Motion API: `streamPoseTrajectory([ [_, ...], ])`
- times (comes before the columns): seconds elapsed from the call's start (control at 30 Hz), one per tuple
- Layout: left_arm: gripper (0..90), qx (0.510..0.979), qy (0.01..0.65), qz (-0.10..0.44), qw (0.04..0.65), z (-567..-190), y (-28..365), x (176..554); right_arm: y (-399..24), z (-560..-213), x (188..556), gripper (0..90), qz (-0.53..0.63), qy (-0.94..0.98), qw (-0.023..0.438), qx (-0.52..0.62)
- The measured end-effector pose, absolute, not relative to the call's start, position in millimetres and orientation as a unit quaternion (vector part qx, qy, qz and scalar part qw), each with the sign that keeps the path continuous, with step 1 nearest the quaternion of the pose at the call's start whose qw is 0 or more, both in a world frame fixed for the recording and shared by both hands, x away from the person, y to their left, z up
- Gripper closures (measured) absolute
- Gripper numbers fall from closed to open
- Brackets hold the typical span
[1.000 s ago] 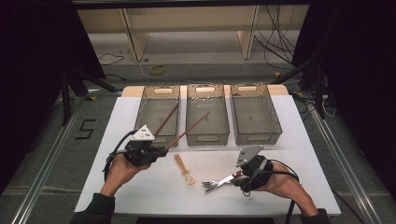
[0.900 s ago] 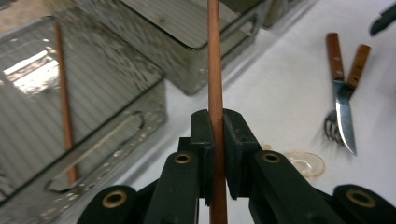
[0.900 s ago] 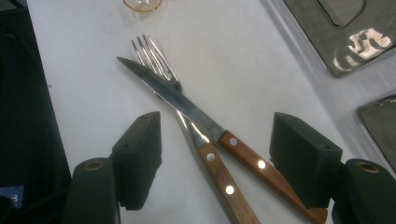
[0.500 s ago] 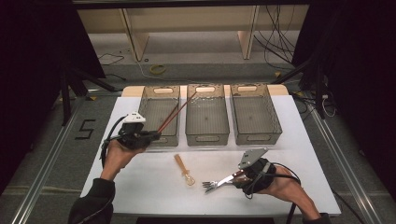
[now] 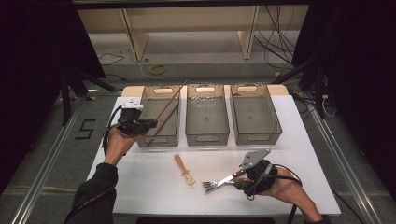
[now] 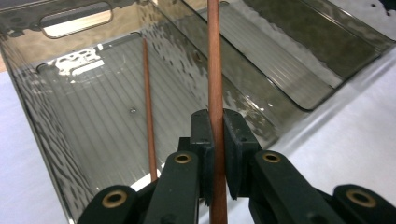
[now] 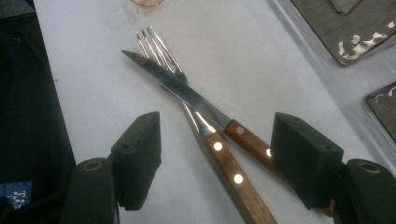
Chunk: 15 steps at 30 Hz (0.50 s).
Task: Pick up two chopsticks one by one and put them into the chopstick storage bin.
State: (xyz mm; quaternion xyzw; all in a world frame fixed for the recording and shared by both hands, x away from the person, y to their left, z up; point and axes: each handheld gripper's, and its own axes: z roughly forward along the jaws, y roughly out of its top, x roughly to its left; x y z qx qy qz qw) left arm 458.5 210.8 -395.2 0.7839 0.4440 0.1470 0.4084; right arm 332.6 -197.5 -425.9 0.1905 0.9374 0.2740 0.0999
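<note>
Overhead, the white worktop (image 5: 154,186) carries three clear bins in a row; the left bin (image 5: 161,116) has one chopstick (image 6: 148,112) lying inside. At its near left corner the left gripper (image 5: 144,125) has its jaws pinched on a second chopstick (image 6: 215,70), slanting up over that bin. Nearer the person, the right gripper (image 7: 215,158) spreads its jaws around the crossed fork (image 7: 161,51) and knife (image 7: 182,91), pads apart from both handles

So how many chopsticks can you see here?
2. One chopstick is clamped in the left gripper, angled over the left bin. The other chopstick lies inside that bin. None seen elsewhere on the table.
</note>
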Motion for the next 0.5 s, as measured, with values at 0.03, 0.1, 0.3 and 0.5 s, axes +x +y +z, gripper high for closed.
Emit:
streamPoseTrajectory([
  [0.03,83.0,0.783,0.446,0.147,0.408,-395.2,211.7,460.5,-197.7,-425.9,332.3,34.5,0.274,0.937,0.099,0.190],
  [0.1,83.0,0.778,0.455,0.144,0.409,-395.4,212.9,465.1,-197.8,-426.1,332.0,34.5,0.275,0.937,0.099,0.191],
  [0.3,82.9,0.776,0.470,0.142,0.396,-398.1,215.0,475.3,-199.2,-426.3,331.9,34.5,0.274,0.937,0.097,0.191],
  [0.5,82.9,0.768,0.491,0.140,0.387,-405.3,222.1,482.0,-200.4,-426.1,331.5,34.5,0.275,0.937,0.097,0.193],
])
